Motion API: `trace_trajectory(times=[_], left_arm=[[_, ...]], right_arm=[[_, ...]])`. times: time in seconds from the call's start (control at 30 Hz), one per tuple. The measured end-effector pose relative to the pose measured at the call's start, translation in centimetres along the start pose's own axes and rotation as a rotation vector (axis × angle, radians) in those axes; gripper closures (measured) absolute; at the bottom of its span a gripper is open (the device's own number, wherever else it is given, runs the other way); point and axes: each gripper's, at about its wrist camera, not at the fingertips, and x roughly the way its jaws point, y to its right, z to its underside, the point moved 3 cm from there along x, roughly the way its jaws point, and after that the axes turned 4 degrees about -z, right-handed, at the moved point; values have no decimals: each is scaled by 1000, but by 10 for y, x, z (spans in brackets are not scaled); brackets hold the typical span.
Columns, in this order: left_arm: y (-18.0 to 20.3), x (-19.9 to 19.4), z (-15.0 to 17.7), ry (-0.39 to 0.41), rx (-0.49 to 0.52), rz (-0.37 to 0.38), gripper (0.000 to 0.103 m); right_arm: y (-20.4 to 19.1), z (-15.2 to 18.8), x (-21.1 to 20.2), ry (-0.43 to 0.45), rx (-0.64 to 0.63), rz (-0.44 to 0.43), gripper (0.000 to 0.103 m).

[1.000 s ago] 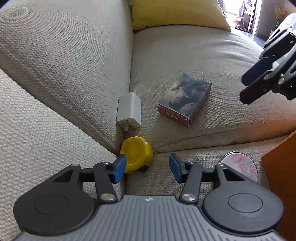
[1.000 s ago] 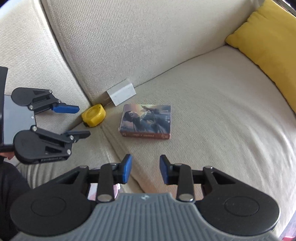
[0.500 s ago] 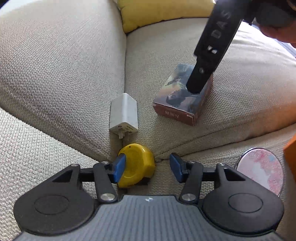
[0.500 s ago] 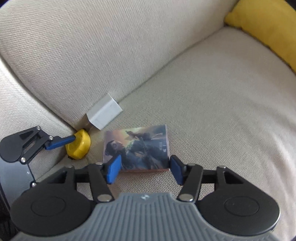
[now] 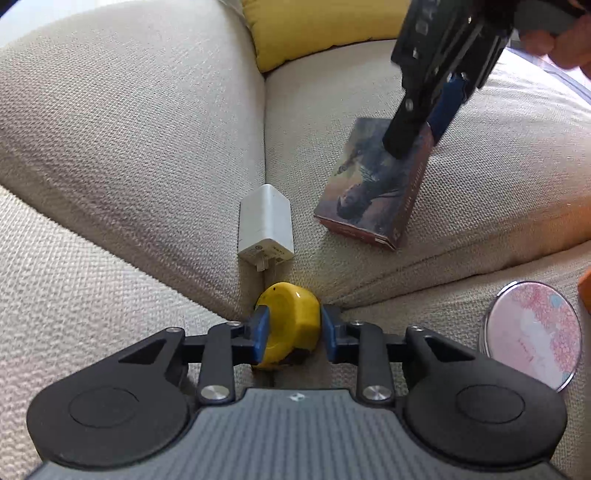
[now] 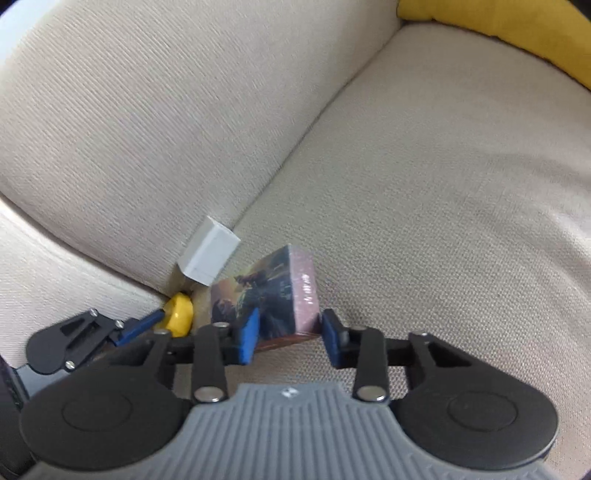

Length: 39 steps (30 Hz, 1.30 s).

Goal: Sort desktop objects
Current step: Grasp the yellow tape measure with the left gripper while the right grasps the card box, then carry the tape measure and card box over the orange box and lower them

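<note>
A yellow tape measure (image 5: 288,321) sits in the sofa corner crease; my left gripper (image 5: 293,332) has a blue pad on each side of it, touching or nearly so. It also shows in the right wrist view (image 6: 179,314). A picture-printed card box (image 5: 373,184) lies on the seat cushion. My right gripper (image 6: 290,338) straddles the box (image 6: 273,295), which is tilted up on one edge; a small gap remains at the right pad. The right gripper also shows in the left wrist view (image 5: 417,129). A white charger (image 5: 266,225) lies against the backrest.
A round pink-patterned disc (image 5: 532,332) lies on the front cushion at the right. A yellow pillow (image 5: 317,29) rests at the back of the seat. An orange object (image 5: 585,291) shows at the right edge. The beige sofa backrest (image 6: 184,110) rises behind the objects.
My left gripper moved forward until its pads flank the tape measure. My right gripper came down over the card box, and the box has tipped up on edge.
</note>
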Motion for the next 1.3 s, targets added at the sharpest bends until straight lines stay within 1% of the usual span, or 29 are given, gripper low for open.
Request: trace_trajectory(times=[0.07,0.13,0.2,0.27,0.33,0.4,0.5,0.57,0.63,0.73,0.77,0.87,0.93,0.97,1.03,1.13,1.27,1.3], left_arm=[[3,-7,2,14,16,-23,76],[4,-13,2,18,28,-58,79],[1,-13,3,-3,41,-99,80],[-5,-10,5,-14,23,-61,80],[-4,-9,4,-10,41,-53,80],[-4,-6,5,-6,43,-53,80],[-5,-7,7,2,32,-49,80],[-7,-10,9,5,16,-40,80],[-11,-14,11,10,-14,-21,80],[-16,-22,13,14,-75,7,80],[-19,-26,14,15,-103,21,81],[-32,-43,18,27,-240,93,81],[-38,-56,21,33,-320,141,81],[-40,-63,22,34,-360,171,81],[-43,-81,21,39,-437,236,81],[-40,-114,13,65,-484,327,81],[-21,-164,-11,123,-483,435,81],[2,-169,-43,142,-479,467,81]], right_arm=[[-10,-1,-12,17,-34,-14,73],[-25,2,-14,13,-73,-22,75],[-37,4,-12,6,-101,-37,76],[-46,6,-5,-6,-120,-46,76],[-52,5,3,-17,-122,-54,76],[-55,2,6,-1,-126,-33,75],[-55,-3,8,8,-106,-29,74],[-51,-3,11,-17,-76,-69,73],[-54,1,16,-48,-46,-126,77],[-62,4,16,-21,-50,-113,78],[-64,5,13,-21,-52,-106,78],[-66,12,-8,3,-75,-80,78],[-60,17,-31,34,-65,-74,78],[-64,17,-36,47,-56,-73,78],[-57,25,-63,74,-41,-61,78],[-44,43,-106,123,-18,-32,78],[-18,71,-173,205,45,-15,78],[-11,80,-191,232,63,-8,78]])
